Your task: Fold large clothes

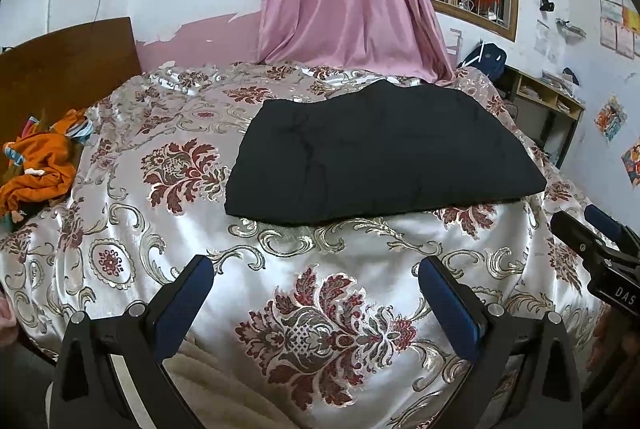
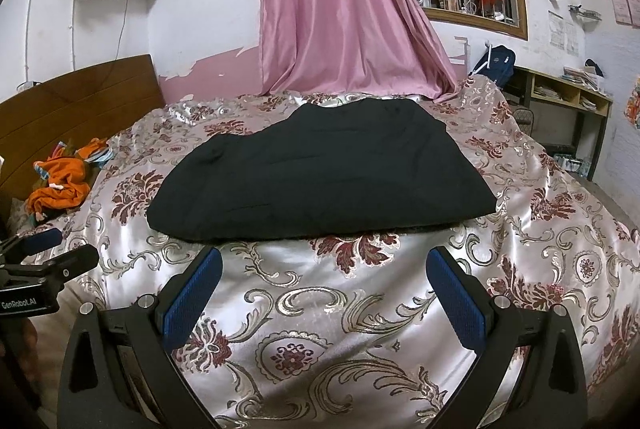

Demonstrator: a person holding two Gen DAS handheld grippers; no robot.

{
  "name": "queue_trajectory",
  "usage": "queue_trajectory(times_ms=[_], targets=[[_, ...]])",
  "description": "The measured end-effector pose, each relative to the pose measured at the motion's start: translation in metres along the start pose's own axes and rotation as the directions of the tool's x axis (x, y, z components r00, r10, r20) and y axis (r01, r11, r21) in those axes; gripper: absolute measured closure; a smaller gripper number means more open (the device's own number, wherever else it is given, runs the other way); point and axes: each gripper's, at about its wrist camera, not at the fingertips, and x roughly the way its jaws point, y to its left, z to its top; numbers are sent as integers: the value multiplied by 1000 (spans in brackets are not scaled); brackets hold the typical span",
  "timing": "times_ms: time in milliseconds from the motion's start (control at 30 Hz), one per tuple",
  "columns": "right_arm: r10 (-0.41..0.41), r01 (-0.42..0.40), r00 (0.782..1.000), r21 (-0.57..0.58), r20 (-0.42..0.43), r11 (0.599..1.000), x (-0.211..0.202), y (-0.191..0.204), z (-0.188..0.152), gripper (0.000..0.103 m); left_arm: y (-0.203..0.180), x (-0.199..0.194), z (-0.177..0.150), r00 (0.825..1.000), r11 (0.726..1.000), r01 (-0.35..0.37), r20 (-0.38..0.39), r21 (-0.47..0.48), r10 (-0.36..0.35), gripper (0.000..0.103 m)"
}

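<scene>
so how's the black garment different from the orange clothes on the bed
The black garment lies flat and spread out with fairly straight edges; the orange clothes sit in a crumpled heap. The black one is mid-bed, nearest both hand-held grippers; the orange ones are off at the side by the wooden headboard. The black looks larger. Both rest on the floral bedspread, ungripped.

Ahead of my tools the room is evenly and fairly brightly lit, glare sheening off the satin bedspread [image 1: 348,241], the black garment [image 1: 380,153] nearly detailless, and fisheye bending with dark corners at every edge.
</scene>
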Motion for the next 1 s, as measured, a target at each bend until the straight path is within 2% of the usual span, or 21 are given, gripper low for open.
queue_trajectory(times_ms=[1000], targets=[[1,-1,1000,0,-8,1000,0,0,0,3,1,-2,0,1000,1000,0,3,1,0,0]])
